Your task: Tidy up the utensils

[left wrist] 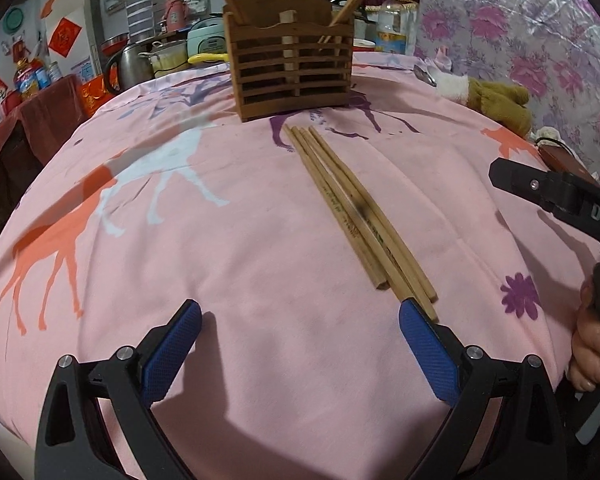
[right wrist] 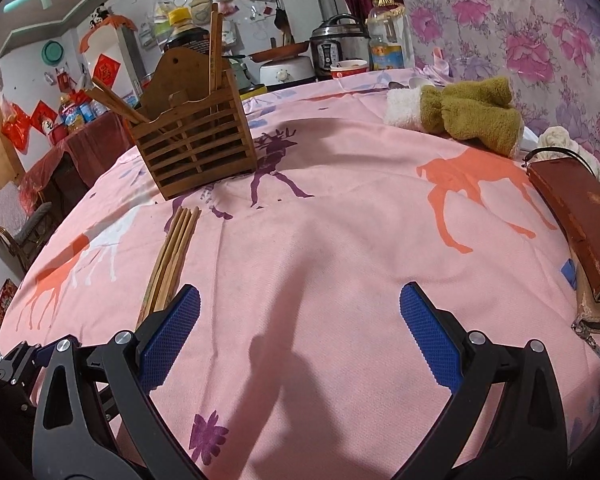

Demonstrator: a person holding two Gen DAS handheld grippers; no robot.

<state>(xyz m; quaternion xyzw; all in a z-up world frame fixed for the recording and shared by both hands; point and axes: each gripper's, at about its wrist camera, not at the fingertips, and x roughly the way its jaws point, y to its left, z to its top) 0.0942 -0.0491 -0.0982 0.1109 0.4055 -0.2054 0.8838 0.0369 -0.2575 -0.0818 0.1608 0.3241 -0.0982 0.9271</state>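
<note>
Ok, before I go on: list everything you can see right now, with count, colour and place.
loose chopsticks: four, tan wood, lying together on the cloth in front of the holder
chopstick holder: one, brown slatted wood, far middle, chopsticks standing in both compartments
tablecloth: one, pink with deer print, covers the table
plush toy: one, olive and white, far right
case: one, reddish brown, right edge
kitchenware: several pots and bottles, behind the table
left gripper: blue pads, open, empty
right gripper: blue pads, open, empty
</note>
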